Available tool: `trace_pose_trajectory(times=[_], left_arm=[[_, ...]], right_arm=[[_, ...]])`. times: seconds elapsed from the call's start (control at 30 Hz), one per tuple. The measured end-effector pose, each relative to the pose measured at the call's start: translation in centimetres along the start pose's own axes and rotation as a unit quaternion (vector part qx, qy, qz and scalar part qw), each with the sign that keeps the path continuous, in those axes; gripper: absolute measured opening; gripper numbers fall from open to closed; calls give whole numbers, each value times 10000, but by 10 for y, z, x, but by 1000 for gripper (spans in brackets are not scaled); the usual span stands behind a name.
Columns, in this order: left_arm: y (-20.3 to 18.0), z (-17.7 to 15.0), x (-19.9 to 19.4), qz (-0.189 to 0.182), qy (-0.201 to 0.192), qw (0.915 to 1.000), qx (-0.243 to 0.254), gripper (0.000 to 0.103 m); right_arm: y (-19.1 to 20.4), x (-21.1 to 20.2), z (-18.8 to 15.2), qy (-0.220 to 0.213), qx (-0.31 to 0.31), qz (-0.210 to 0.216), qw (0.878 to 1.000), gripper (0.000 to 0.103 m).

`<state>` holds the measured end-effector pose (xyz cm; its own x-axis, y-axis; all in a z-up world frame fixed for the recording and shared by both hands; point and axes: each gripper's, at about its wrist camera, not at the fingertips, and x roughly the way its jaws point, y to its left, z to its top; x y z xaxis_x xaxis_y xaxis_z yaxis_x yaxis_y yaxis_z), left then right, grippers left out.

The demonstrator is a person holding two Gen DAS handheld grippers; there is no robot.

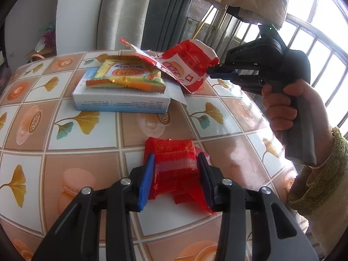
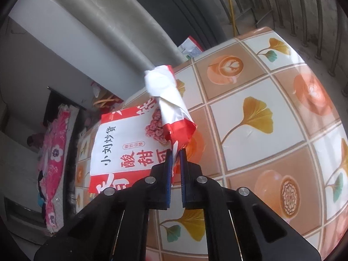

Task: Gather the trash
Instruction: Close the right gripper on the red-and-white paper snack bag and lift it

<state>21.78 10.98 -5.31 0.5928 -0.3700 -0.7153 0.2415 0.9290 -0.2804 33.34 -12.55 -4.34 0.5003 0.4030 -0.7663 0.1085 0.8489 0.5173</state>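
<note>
Two pieces of trash gripped, none yet binned.

Near the camera, the left hand-held gripper (image 1: 176,174) clamps a crumpled red wrapper (image 1: 171,152) just over the bench (image 1: 87,128). On the far right, the right hand-held gripper (image 1: 209,72) pinches the corner of a red-and-white snack bag (image 1: 187,65), which is partly raised at that end. A yellow biscuit packet (image 1: 130,76) lies untouched on a white box (image 1: 121,103) at the far side. No bin is in view, so most of the collecting appears to remain.
</note>
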Motion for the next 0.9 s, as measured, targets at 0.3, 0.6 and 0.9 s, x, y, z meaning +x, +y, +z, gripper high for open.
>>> trace_pose_trajectory(times=[0.3, 0.6, 0.9], left_arm=[[0, 0, -2, 22, -70, 10000, 33, 38], [2, 1, -12, -33, -169, 9999, 12, 38], [6, 0, -13, -37, -134, 9999, 22, 38]], right_arm=[[-23, -28, -8, -243, 308, 147, 9991, 1], [-69, -88, -32, -373, 673, 338, 9965, 1], [-100, -142, -80, -304, 526, 298, 9977, 6]])
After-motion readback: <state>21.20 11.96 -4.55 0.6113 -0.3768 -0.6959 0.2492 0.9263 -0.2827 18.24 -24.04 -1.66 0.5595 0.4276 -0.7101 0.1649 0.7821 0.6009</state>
